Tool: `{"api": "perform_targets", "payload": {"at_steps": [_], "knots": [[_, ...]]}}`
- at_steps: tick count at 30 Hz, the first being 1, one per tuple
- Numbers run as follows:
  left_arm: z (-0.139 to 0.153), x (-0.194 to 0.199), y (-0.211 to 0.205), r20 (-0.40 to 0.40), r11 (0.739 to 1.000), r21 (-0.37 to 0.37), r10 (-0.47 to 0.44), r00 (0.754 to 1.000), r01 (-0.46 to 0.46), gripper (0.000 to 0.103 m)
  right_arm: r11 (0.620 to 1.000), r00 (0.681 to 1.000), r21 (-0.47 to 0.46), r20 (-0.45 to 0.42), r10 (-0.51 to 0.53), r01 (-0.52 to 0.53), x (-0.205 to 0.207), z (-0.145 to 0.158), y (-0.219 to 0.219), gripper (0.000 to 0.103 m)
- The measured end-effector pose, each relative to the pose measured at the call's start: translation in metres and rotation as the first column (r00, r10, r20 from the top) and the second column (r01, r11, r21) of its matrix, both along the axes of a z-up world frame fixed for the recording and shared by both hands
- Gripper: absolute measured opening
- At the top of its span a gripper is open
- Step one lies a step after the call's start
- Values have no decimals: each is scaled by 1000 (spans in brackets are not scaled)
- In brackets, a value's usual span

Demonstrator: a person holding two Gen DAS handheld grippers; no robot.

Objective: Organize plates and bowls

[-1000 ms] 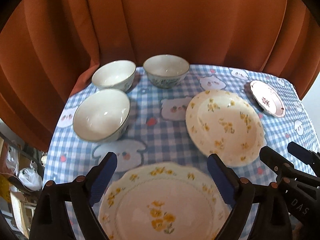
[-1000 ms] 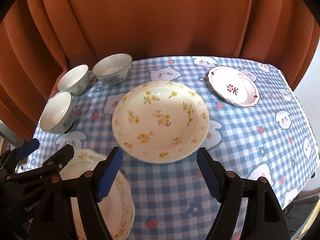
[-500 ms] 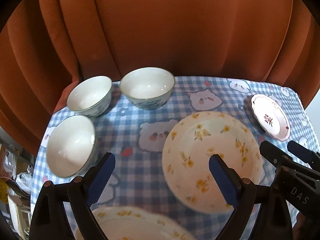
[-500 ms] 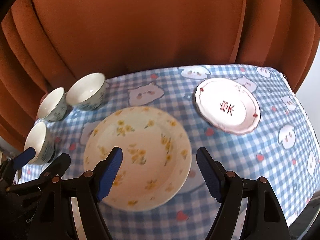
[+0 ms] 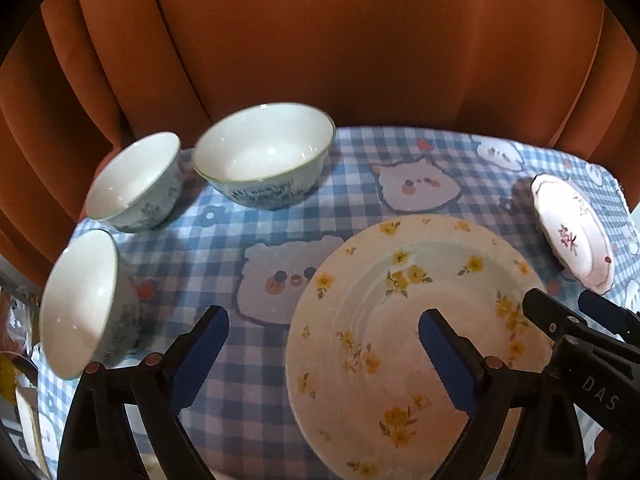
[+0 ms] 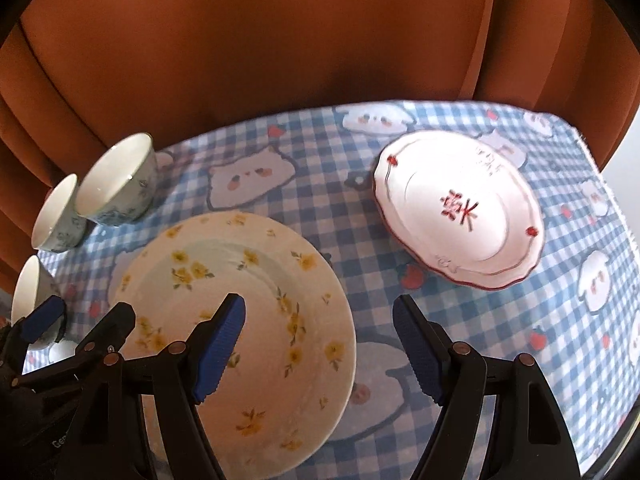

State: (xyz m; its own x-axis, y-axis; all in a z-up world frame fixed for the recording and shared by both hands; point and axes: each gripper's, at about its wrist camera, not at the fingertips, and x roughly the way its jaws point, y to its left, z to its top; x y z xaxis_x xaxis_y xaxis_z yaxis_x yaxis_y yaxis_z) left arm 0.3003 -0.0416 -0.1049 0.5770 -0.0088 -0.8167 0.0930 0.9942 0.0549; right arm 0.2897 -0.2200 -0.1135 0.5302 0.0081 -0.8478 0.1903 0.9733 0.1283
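A cream plate with yellow flowers [image 5: 400, 280] [image 6: 224, 272] lies on the blue checked tablecloth [image 5: 352, 196]. My left gripper [image 5: 324, 344] hovers open above its left rim, holding nothing. My right gripper [image 6: 318, 316] is open over its right rim, also holding nothing. Three white bowls with blue-green patterns stand at the left: a wide one [image 5: 268, 156] [image 6: 116, 180], a smaller one [image 5: 136, 180] [image 6: 56, 212] and a near one [image 5: 80, 300] [image 6: 28, 292]. A small red-rimmed plate [image 6: 456, 208] [image 5: 572, 232] with a red character sits at the far right. Each view also shows the other gripper [image 5: 564, 302] [image 6: 84, 314].
An orange curtain [image 5: 320, 40] hangs right behind the table's far edge. The cloth drops off at the right edge [image 6: 604, 184], and the left edge runs beside the bowls. Bare cloth with animal prints [image 6: 248, 176] lies between the bowls and the plates.
Both grippers have moved forward and lower over the table. The bowls and the flower plate now look larger and closer. A second flower plate near the front has slipped out of view below.
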Motion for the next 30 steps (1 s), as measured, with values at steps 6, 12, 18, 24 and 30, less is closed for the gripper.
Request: {"api": "perform_targets", "payload": {"at_steps": [6, 12, 18, 24, 30], "knots": [[-18, 11, -2, -40, 1000, 0, 15, 999, -15, 91, 1000, 999, 13, -42, 13, -13, 14, -23, 0, 78], [-27, 16, -7, -93, 1000, -28, 6, 996, -9, 77, 998, 998, 29, -40, 56, -55, 22, -31, 6, 64], [-32, 18, -12, -113, 1000, -13, -17, 993, 16, 72, 998, 997, 18, -46, 64, -63, 24, -33, 8, 63], [-30, 14, -12, -125, 1000, -2, -26, 992, 26, 71, 998, 997, 20, -42, 60, -59, 19, -30, 7, 63], [-28, -2, -18, -154, 998, -28, -57, 986, 53, 71, 999, 998, 19, -57, 37, -36, 3, -29, -2, 63]]}}
